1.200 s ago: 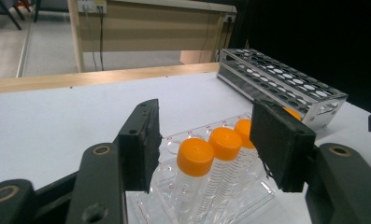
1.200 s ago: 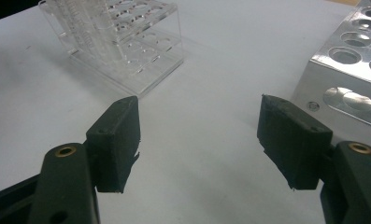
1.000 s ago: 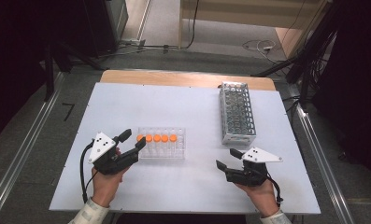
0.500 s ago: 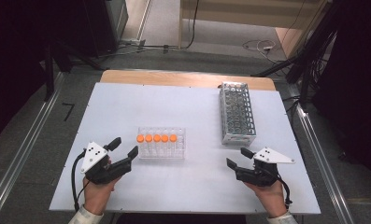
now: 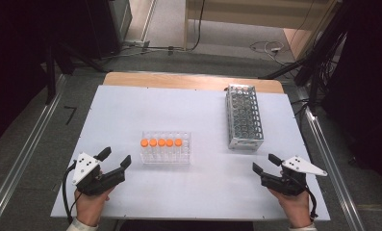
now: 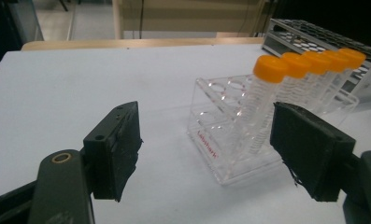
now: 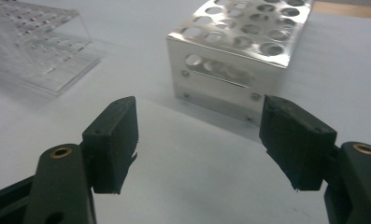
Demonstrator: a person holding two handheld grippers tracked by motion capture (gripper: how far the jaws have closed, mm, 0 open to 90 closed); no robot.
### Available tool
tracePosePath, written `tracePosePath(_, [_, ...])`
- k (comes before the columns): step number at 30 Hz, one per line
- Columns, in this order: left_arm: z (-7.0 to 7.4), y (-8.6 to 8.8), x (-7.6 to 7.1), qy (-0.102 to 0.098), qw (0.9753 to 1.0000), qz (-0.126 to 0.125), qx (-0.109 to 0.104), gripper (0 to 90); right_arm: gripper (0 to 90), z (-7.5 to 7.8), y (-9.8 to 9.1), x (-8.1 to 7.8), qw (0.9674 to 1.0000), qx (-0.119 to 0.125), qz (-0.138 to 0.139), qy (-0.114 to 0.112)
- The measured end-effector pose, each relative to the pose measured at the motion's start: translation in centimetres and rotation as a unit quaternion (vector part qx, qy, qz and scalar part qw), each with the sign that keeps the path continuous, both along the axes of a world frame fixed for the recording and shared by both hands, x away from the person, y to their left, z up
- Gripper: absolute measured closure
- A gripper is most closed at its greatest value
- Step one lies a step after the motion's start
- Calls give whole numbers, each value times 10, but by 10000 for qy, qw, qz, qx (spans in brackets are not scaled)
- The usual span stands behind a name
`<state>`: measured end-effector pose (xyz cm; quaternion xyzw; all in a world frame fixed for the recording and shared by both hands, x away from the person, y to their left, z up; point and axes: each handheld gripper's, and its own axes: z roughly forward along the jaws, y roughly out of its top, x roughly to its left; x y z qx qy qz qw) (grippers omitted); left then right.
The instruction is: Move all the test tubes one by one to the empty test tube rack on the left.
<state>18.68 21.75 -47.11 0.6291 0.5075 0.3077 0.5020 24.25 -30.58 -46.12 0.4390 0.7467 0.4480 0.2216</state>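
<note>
Five orange-capped tubes (image 5: 161, 143) stand upright in a clear rack (image 5: 166, 155) mid-tabletop (image 5: 188, 110); a seemingly empty metal rack (image 5: 245, 118) sits at two o'clock. Left tongs (image 5: 115, 158) and right tongs (image 5: 265, 162) gape, holding nothing.

Overhead light even on white table (image 5: 131, 110); surroundings beyond it dark, near black. High view soft, low in detail. Metal rack (image 7: 239, 51) carries bright glare on near face, soft shadow beneath. Clear rack (image 6: 230, 135) sharp in left gripper view, blurred in right gripper view. Jaws cast faint, diffuse shadows.
</note>
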Motion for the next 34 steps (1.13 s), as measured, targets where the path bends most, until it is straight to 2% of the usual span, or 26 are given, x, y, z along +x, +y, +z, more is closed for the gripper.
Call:
tracePosePath(6, [-4,12,-1,15,9997,257,23,241,265,-3,-20,-2,9995,48,-314,1])
tracePosePath(10, [-8,21,-1,95,9992,396,-48,242,264,-5,-28,-2,9987,-61,-501,-7])
tracePosePath(17, [-13,31,-2,165,9983,560,20,241,263,-9,-42,-1,9965,-136,-824,27])
tracePosePath(19, [-14,33,-3,191,9980,593,45,241,261,-11,-46,0,9950,-251,-968,-10])
tracePosePath(24, [-17,38,-3,245,9974,671,36,241,243,-15,-55,2,9921,-147,-1236,122])
tracePosePath(31, [-23,41,-1,344,9965,764,84,242,239,-21,-68,7,9876,-142,-1540,268])
tracePosePath(34, [-26,43,2,464,9960,761,-40,240,202,-27,-75,11,9860,-123,-1619,388])
